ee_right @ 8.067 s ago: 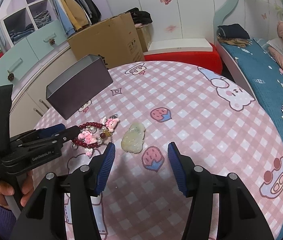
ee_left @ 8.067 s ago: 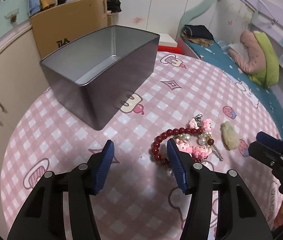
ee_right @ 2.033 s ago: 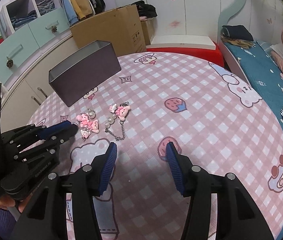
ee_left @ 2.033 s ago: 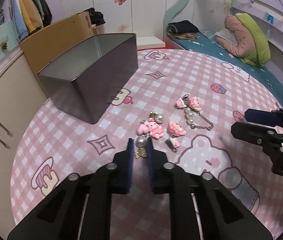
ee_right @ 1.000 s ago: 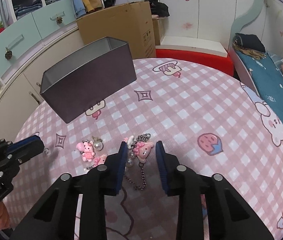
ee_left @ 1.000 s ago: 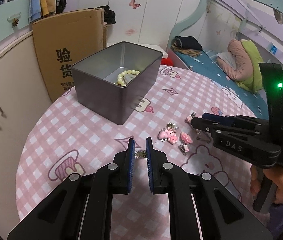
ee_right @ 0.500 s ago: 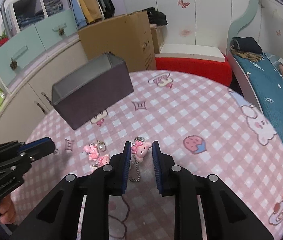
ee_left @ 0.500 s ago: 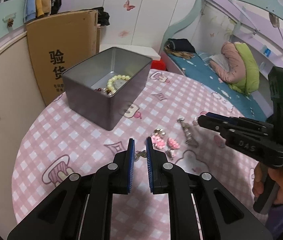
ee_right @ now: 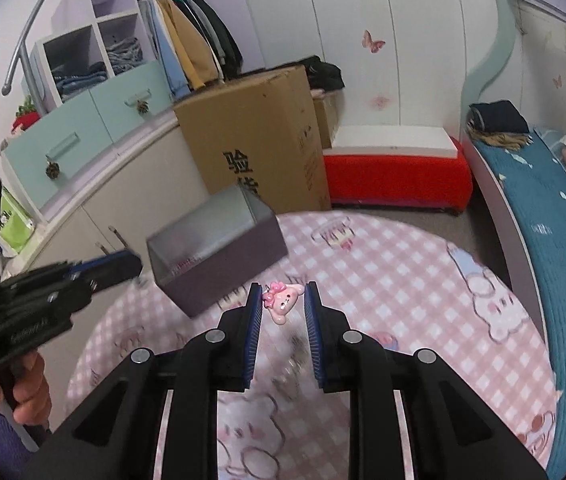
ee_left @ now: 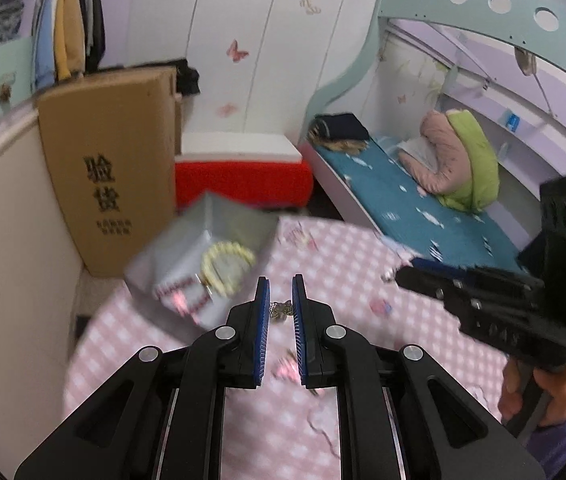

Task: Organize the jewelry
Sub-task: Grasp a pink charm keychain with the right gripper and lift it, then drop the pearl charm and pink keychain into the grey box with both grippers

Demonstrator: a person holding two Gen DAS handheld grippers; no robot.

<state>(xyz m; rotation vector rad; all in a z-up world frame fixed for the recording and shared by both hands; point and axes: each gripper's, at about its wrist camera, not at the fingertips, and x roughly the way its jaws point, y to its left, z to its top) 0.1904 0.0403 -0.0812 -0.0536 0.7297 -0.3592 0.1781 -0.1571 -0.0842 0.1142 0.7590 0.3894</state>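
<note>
My left gripper [ee_left: 280,312] is shut on a small metal charm clasp [ee_left: 279,309] and is raised above the pink checked table [ee_left: 363,264]. The grey metal tin [ee_left: 187,264] lies ahead and to the left; a cream bead bracelet [ee_left: 227,266] and red beads lie inside. My right gripper [ee_right: 283,307] is shut on a pink bunny charm [ee_right: 283,306], lifted off the table [ee_right: 403,280], with the tin [ee_right: 219,244] ahead to the left. The left gripper also shows in the right wrist view [ee_right: 123,266]. The left view is blurred.
A cardboard box [ee_right: 259,140] stands behind the tin, beside a cream cabinet [ee_right: 115,200]. A red bench [ee_right: 395,172] and a bed [ee_right: 555,216] lie beyond the table. Blurred pink charms [ee_left: 289,368] lie on the table below my left gripper.
Both grippers have risen off the table and tilted up. The right gripper has closed on the pink bunny charm and lifted it. The left still holds its clasp.
</note>
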